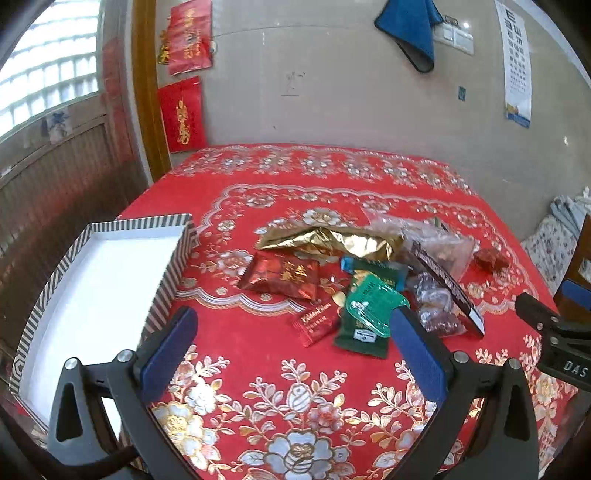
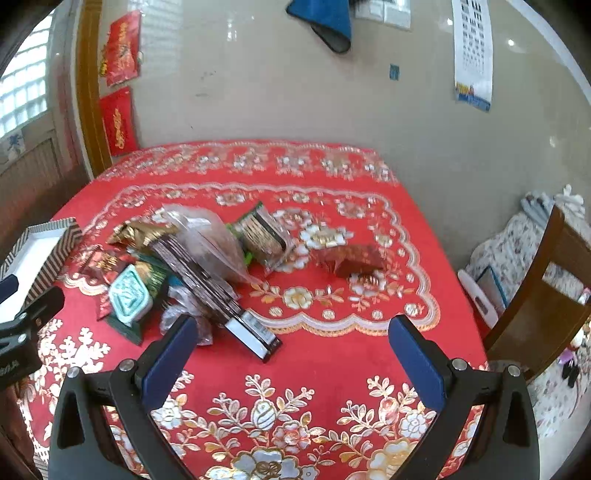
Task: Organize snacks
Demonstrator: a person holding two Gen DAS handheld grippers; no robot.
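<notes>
A heap of snacks lies on the red flowered tablecloth (image 1: 295,369): a gold foil bag (image 1: 332,242), a red foil packet (image 1: 282,275), a small red stick packet (image 1: 317,325), a green cup (image 1: 373,304) on a dark green packet, and a clear bag with a dark label strip (image 1: 443,280). An empty striped box (image 1: 92,288) with a white inside stands left of them. My left gripper (image 1: 295,332) is open above the cloth, just short of the heap. My right gripper (image 2: 293,338) is open too, near the clear bag's strip (image 2: 221,295). A red wrapped snack (image 2: 354,260) lies apart to the right.
A tiled wall backs the table, with a blue cloth (image 1: 410,29) and an eye chart (image 1: 517,66) hanging on it. A wooden chair (image 2: 546,295) stands at the table's right side. A wooden door and red hangings (image 1: 183,114) are at the left.
</notes>
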